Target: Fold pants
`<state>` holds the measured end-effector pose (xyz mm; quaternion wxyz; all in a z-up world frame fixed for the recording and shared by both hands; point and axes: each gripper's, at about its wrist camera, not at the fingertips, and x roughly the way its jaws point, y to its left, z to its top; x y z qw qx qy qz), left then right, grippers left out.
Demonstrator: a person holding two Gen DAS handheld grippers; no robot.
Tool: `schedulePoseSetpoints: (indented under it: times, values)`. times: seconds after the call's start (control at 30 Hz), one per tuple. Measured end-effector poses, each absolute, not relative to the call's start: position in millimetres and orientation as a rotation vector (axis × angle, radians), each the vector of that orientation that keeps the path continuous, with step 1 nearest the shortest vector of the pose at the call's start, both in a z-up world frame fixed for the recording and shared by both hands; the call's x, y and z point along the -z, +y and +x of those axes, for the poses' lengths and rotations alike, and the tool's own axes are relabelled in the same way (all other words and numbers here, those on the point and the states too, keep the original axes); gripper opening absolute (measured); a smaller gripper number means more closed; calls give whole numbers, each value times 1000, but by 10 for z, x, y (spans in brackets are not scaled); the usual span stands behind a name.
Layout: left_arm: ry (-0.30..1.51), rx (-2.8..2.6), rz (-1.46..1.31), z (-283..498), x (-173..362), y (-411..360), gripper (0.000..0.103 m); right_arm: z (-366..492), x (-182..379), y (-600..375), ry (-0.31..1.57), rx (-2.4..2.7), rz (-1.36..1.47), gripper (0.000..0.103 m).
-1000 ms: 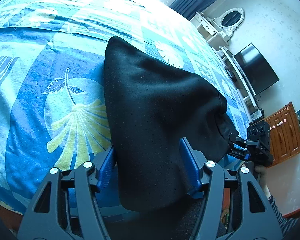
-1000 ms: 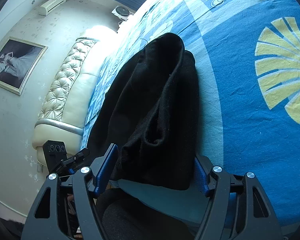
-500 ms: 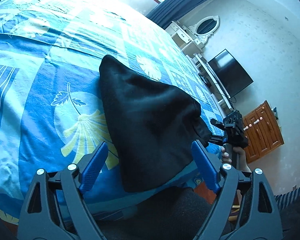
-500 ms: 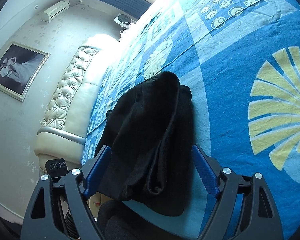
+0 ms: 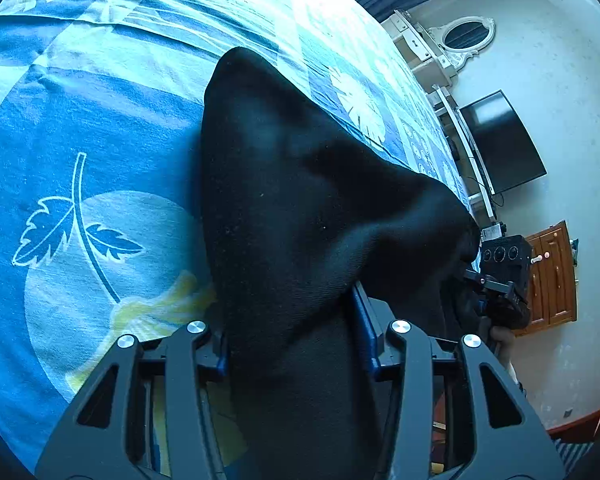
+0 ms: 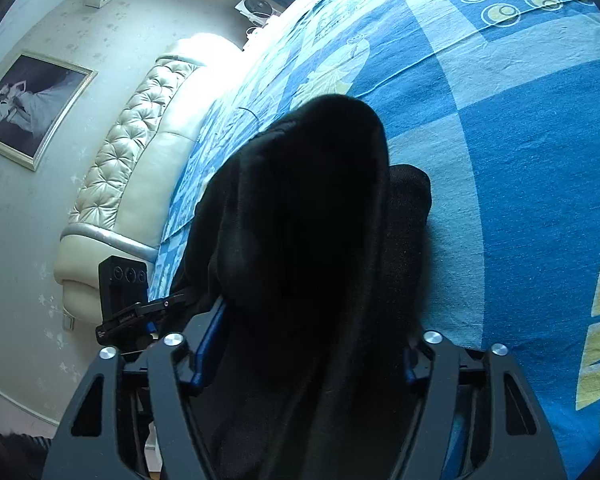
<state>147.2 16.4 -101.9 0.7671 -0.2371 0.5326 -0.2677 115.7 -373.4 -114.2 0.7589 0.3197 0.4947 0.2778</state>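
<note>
Blue leaf-print bedspread (image 5: 100,184) under black pants (image 5: 300,208). My left tongs (image 5: 292,344) and right tongs (image 6: 304,332) closing on cloth. Left view: television (image 5: 504,140); right view: tufted headboard (image 6: 128,148).

Black pants (image 5: 300,220) hiding both claws' fingertips, near hem cut off below

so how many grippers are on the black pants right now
2. The left gripper has the near edge of the pants between its closing jaws; the right gripper closes around the other near end.

Black pants (image 5: 300,208), blue leaf-print bedspread (image 5: 100,140)
</note>
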Motion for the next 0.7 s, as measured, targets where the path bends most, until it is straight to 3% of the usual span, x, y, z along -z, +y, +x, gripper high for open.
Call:
schedulePoseSetpoints:
  times: [0.17, 0.7]
  values:
    - [1132, 554, -473, 1418, 942, 158, 36, 1127, 1120, -3733, 1064, -594, 710, 54]
    - [1079, 480, -382, 1375, 835, 378, 36, 1211, 1172, -3480, 1063, -604, 709, 54]
